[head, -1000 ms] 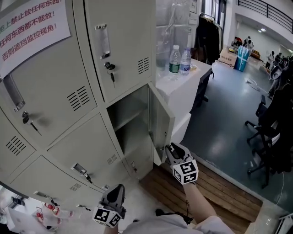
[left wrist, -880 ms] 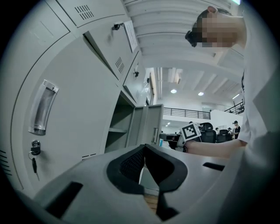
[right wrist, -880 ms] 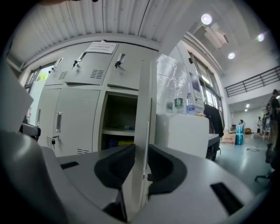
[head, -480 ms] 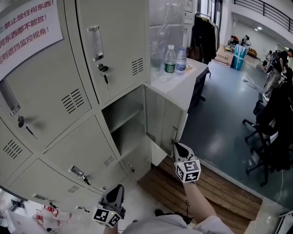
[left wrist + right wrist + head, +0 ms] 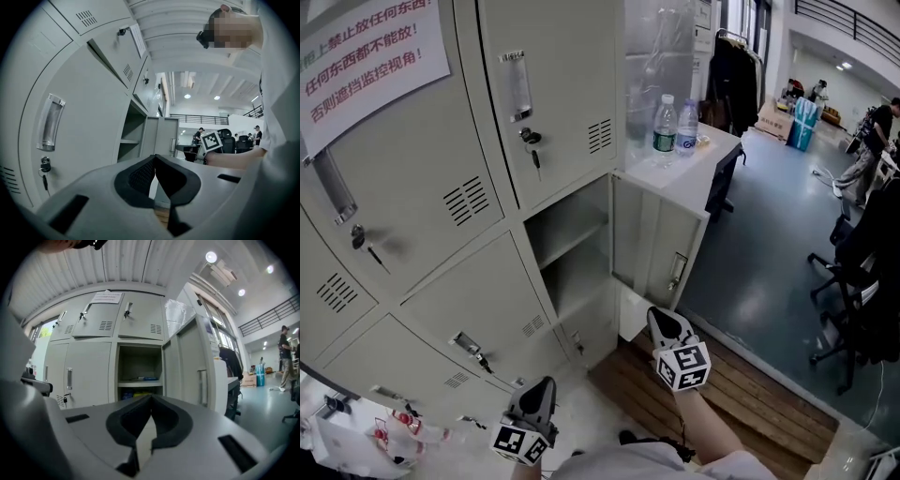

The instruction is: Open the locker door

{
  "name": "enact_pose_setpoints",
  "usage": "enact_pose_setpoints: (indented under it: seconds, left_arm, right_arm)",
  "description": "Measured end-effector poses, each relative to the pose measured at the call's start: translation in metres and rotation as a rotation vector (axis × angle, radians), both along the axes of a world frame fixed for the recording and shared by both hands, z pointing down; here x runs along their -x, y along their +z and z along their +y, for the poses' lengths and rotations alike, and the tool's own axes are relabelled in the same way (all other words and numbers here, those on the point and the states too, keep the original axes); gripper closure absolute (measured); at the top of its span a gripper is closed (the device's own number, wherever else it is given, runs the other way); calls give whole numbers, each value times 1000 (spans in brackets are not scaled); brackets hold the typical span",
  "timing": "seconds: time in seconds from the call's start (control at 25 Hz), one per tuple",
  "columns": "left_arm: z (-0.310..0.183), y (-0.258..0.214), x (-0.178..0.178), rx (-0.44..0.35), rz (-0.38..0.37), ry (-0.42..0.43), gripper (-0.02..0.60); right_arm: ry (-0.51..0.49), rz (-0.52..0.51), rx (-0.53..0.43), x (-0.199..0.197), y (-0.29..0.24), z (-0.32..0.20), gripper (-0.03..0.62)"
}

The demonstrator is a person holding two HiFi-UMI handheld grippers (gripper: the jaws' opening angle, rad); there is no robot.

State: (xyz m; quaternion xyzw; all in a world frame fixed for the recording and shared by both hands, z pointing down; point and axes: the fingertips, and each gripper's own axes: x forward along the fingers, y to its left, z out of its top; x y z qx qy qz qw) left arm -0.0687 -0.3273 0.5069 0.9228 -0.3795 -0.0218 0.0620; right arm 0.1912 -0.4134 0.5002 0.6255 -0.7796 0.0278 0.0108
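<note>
1. The right gripper (image 5: 662, 321) has its jaws pressed together on nothing; the tips point up at the locker from just below the door and touch nothing
2. The left gripper (image 5: 542, 392) is likewise closed and empty, low beside the lower lockers and well apart from the door
3. The locker door (image 5: 660, 246) stands swung wide from the right side of its compartment (image 5: 572, 246), which shows a shelf across it; the handle fitting (image 5: 678, 270) sits near the door's free edge
4. The door looks like thin painted sheet steel: probably light, stiff and free on its hinge, with paint that is slick under the pads. The free vertical edge or the handle fitting seems the surest hold
</note>
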Motion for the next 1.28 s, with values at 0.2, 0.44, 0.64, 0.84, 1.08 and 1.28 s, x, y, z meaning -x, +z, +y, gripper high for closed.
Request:
enact_pose_setpoints:
  seconds: [0.2,0.44,0.64,0.84,1.08,1.28]
  left_arm:
    - [2,-2,12,-15,-12,-36,572]
    - [8,-3,25,-29,-34,-82,572]
    - [8,-4,35,-30,-37,-108,572]
    - [8,-5,40,-42,-48,-120,572]
    - [6,-3,43,-39,-53,-137,572]
    - [4,-4,46,-43,-57,-146,572]
  right_arm:
    - [-108,-20,0,43,0,17,581]
    - [-243,-51,-11,95,-5,41,581]
    - [-349,-83,-4,135,-4,60,581]
    - [-404,-69,-3,157,-1,68,580]
    - [-411,-73,-5,160,-2,70,581]
    - [-402,-76,-2,158,-2,68,581]
